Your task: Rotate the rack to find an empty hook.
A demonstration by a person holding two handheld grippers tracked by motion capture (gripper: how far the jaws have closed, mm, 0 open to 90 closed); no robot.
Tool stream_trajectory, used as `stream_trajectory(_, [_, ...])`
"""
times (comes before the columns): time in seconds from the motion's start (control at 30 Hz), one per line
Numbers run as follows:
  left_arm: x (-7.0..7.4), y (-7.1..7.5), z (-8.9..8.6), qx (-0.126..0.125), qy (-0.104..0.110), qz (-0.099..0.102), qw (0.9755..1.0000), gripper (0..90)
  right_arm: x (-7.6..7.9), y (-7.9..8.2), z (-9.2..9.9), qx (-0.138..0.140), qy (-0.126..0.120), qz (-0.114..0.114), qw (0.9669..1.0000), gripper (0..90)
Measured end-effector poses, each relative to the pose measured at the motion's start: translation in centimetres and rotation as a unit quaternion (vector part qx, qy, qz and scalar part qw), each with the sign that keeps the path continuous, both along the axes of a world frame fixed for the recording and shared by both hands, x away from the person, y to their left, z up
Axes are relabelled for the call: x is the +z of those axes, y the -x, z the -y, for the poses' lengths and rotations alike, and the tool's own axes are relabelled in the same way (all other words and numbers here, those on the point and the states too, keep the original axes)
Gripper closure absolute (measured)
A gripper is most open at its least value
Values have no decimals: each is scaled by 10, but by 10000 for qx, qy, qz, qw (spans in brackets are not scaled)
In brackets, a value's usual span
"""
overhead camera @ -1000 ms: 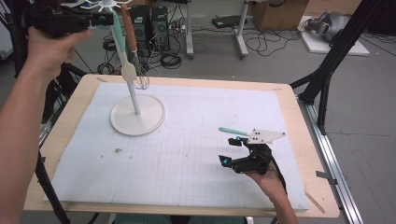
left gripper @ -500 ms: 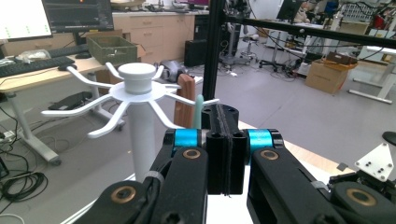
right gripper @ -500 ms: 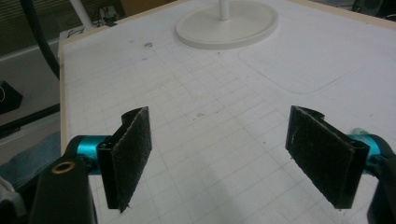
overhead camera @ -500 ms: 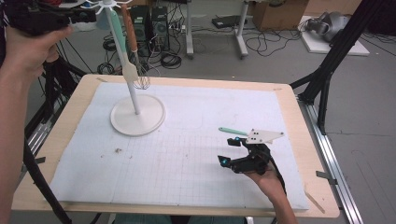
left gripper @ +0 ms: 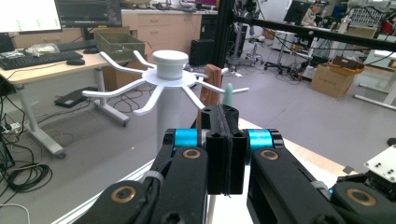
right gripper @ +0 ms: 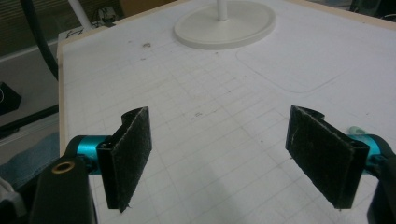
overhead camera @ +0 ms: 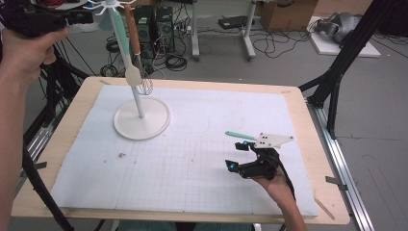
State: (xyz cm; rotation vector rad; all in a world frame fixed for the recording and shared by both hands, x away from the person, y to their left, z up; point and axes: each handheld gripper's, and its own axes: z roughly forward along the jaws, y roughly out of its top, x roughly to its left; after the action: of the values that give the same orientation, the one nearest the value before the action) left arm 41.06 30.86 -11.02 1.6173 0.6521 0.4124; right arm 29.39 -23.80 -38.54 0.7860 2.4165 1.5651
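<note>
A white utensil stand [overhead camera: 138, 103] rises from a round base [overhead camera: 142, 120] at the mat's back left. From its hooks [left gripper: 140, 86] hang a mint spatula [overhead camera: 126, 53] and a whisk [overhead camera: 143, 85] with a wooden handle [left gripper: 212, 88]. My left gripper [overhead camera: 82, 18] is held high beside the stand's top, a little apart from it; its jaws are shut with the pads [left gripper: 225, 140] pressed together on nothing. My right gripper [overhead camera: 236, 155] rests low over the mat's front right, open and empty [right gripper: 226, 158]. A mint utensil handle [overhead camera: 239, 135] lies on the mat just beyond it.
A white gridded mat [overhead camera: 192, 159] covers the wooden table [overhead camera: 317, 144]. Small crumbs [overhead camera: 121, 155] lie on the mat left of centre. Black frame struts [overhead camera: 337, 72] stand at the right edge, with desks, cables and boxes on the floor behind.
My left hand has drawn its gripper leftwards, a little away from the top of the stand. The right gripper has stayed where it was.
</note>
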Motion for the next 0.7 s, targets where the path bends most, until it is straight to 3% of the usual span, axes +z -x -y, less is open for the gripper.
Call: stream_trajectory(0.7, [-4, -7, 16, -221, -5, -35, 9997, 895, 1, 0, 2, -8, -32, 3, 10000, 213])
